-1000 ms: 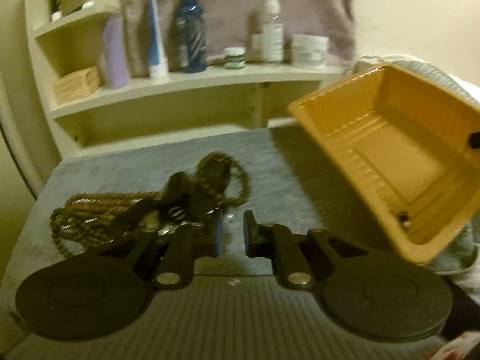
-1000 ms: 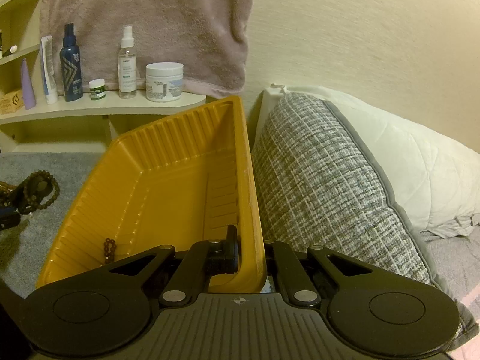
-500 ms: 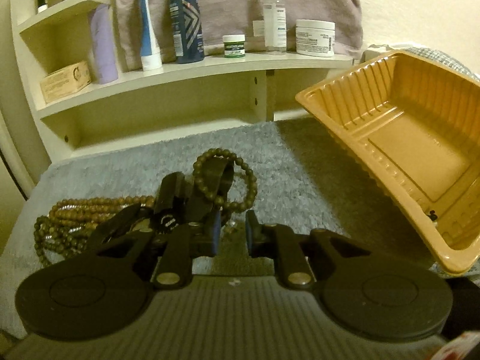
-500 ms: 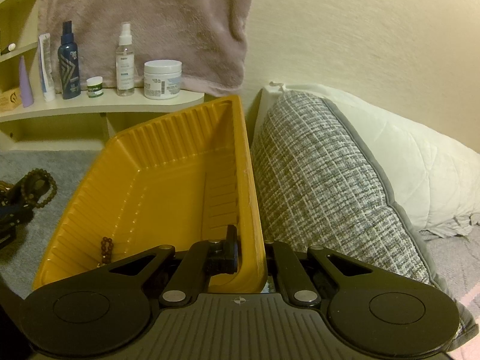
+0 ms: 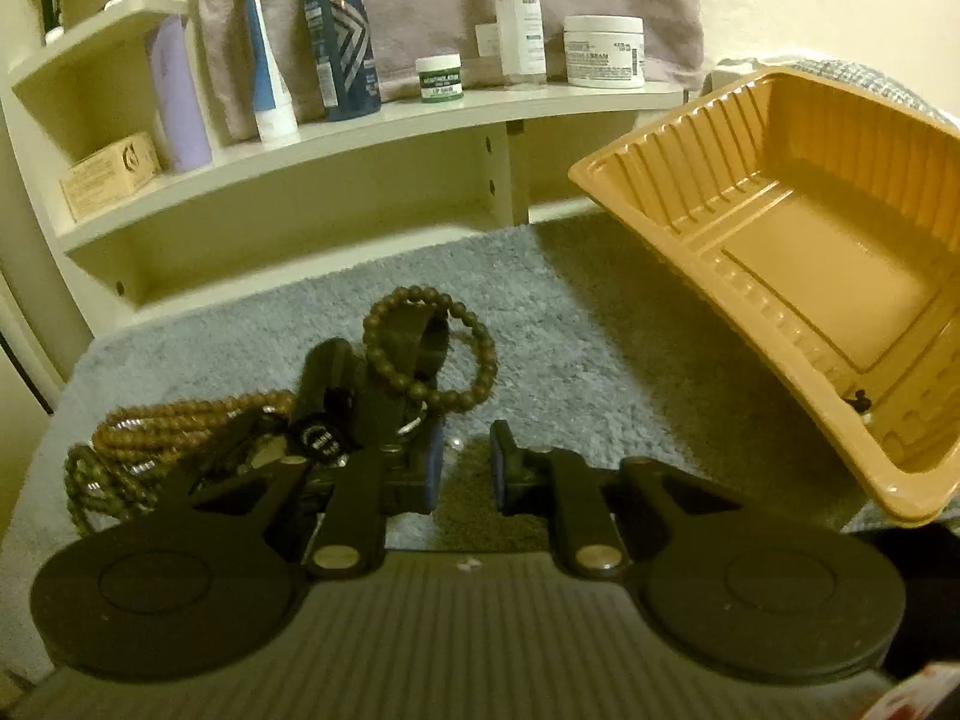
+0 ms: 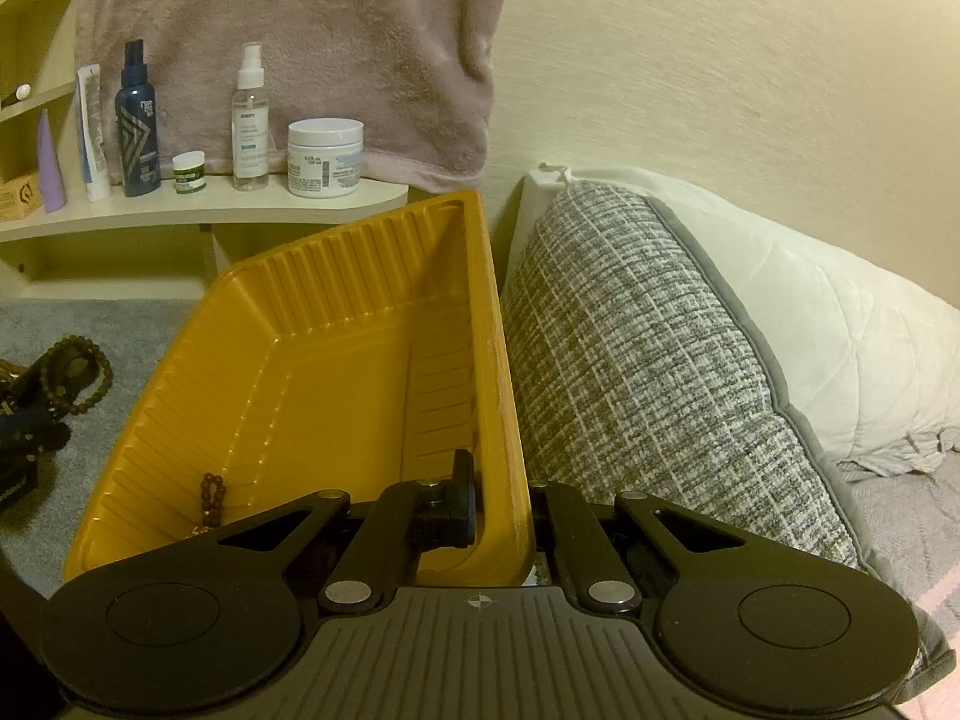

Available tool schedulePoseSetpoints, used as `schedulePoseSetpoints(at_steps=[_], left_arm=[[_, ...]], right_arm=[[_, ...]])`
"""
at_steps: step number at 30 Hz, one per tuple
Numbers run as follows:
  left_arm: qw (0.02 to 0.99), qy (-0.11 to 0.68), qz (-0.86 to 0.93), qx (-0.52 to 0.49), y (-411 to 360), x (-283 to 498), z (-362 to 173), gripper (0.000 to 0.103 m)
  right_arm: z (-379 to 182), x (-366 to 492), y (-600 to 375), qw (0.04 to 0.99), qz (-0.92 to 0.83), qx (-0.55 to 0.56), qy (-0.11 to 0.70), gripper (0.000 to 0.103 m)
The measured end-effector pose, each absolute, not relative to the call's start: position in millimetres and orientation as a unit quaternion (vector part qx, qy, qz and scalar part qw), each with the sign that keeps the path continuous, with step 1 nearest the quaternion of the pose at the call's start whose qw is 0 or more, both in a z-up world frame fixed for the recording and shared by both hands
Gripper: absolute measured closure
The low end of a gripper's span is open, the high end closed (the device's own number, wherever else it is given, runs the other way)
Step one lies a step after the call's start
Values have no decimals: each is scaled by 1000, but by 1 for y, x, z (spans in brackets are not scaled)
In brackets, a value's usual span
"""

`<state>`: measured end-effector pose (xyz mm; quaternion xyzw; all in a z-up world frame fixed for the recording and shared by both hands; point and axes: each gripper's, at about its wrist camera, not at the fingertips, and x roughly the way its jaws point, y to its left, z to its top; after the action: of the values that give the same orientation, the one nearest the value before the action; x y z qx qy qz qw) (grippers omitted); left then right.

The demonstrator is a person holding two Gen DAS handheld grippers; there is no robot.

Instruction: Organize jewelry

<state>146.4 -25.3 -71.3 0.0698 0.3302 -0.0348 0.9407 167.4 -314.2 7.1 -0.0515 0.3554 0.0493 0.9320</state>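
Observation:
My right gripper (image 6: 498, 498) is shut on the right wall of a yellow plastic tray (image 6: 336, 396) and holds it tilted above the grey rug. A small string of brown beads (image 6: 211, 495) lies in the tray's low corner. The tray also shows in the left wrist view (image 5: 798, 276), at the right. My left gripper (image 5: 467, 471) is open and empty, low over the rug. Just ahead to its left lie a dark bead bracelet (image 5: 429, 354) on a black watch (image 5: 336, 414) and a pile of brown bead necklaces (image 5: 162, 444).
A cream shelf (image 5: 360, 126) behind the rug carries bottles, jars and a tube, with a pink towel (image 6: 300, 42) hanging above. A grey woven cushion (image 6: 648, 372) and a white pillow (image 6: 810, 324) lie right of the tray.
My left gripper has pulled back and risen a little from the bead pile, jaws still apart. The tray stays held and tilted in my right gripper.

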Motion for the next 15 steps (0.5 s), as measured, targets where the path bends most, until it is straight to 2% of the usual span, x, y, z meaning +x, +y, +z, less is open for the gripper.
schedulePoseSetpoints(at_steps=[9,12,15], left_arm=[[942,323,-32,86,-29,149,-76,89],[942,324,-28,89,-29,148,-76,97],[943,322,-25,81,-25,147,-74,98]], right_arm=[[7,167,-314,932,49,-52,355,99],[7,168,-314,932,49,-52,355,99],[7,168,-314,932,49,-52,355,99]])
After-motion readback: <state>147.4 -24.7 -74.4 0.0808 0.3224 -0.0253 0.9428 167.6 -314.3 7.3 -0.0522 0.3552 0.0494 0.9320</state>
